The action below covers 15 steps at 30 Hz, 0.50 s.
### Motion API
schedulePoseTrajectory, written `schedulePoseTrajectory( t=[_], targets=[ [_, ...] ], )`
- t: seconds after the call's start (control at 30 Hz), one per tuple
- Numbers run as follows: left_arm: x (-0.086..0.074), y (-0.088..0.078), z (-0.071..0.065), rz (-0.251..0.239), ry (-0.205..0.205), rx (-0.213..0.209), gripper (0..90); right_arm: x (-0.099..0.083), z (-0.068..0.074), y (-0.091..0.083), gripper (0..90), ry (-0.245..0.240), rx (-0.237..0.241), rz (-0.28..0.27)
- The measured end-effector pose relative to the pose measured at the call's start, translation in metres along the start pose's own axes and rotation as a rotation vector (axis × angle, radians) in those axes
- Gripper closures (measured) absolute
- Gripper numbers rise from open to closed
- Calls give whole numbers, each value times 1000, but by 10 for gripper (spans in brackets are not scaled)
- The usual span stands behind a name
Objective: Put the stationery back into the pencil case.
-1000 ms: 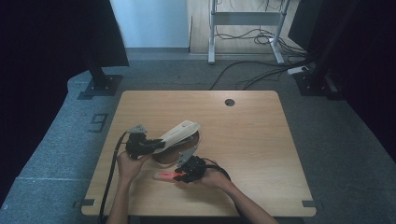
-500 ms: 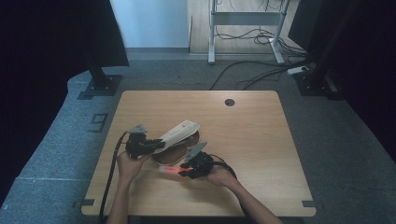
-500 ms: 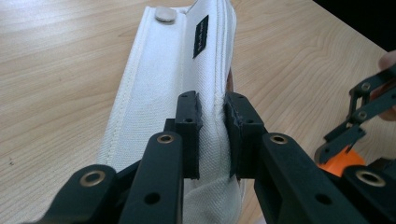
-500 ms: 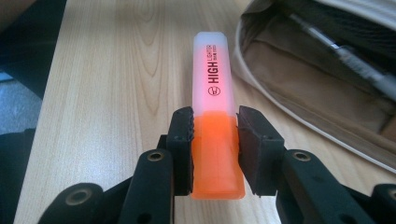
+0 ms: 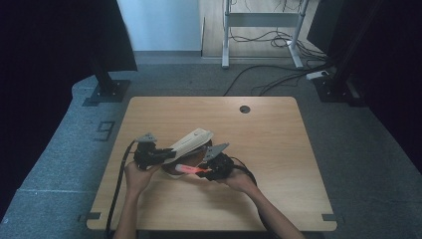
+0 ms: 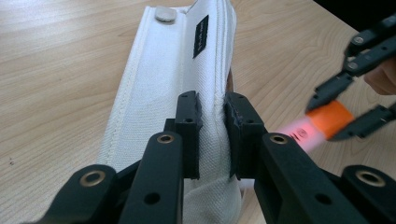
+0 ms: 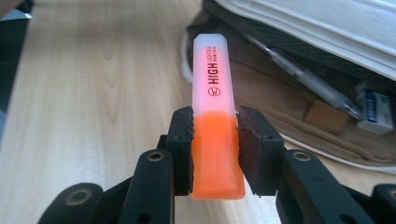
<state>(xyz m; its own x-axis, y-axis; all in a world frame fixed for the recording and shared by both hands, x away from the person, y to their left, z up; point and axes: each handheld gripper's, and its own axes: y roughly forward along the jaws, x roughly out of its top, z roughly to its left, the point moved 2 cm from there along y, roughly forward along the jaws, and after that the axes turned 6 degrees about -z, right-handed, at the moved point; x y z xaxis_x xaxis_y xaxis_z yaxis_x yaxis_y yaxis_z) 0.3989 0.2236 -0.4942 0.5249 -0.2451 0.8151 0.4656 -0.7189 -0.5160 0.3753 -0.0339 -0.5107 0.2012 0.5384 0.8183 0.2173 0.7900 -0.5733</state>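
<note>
The near-left middle of the table [image 5: 278, 149] is crowded — the raised white pencil case [image 5: 191, 141] is flanked by the left gripper [image 5: 161, 155] and right gripper [image 5: 201, 172], the orange highlighter [image 5: 188, 170] being held just before its mouth. Open wood is left on the far, right and near sides.

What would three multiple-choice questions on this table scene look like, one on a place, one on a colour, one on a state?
1. Where does the highlighter point?
A. at the open pouch
B. at the floor
C. at the table's hole

2. What colour is the highlighter's gripped end?
A. green
B. orange
C. blue

3. What is the left hand-held gripper doing?
A. hanging open
B. lying on the table
C. pinching the pouch flap

Answers: 1 A, its pale end faces the pouch mouth; 2 B, orange sits between the pads; 3 C, white cloth is squeezed between its jaws.
</note>
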Motion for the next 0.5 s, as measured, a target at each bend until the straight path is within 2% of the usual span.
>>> schedulePoseTrajectory(
  t=[0.23,0.5],
  targets=[
    [0,0,0,0,0,0,765,-3,-14,9,660,13,-43,19],
    [0,0,0,0,1,1,765,0,-18,30,660,-4,-64,41]
  ],
)
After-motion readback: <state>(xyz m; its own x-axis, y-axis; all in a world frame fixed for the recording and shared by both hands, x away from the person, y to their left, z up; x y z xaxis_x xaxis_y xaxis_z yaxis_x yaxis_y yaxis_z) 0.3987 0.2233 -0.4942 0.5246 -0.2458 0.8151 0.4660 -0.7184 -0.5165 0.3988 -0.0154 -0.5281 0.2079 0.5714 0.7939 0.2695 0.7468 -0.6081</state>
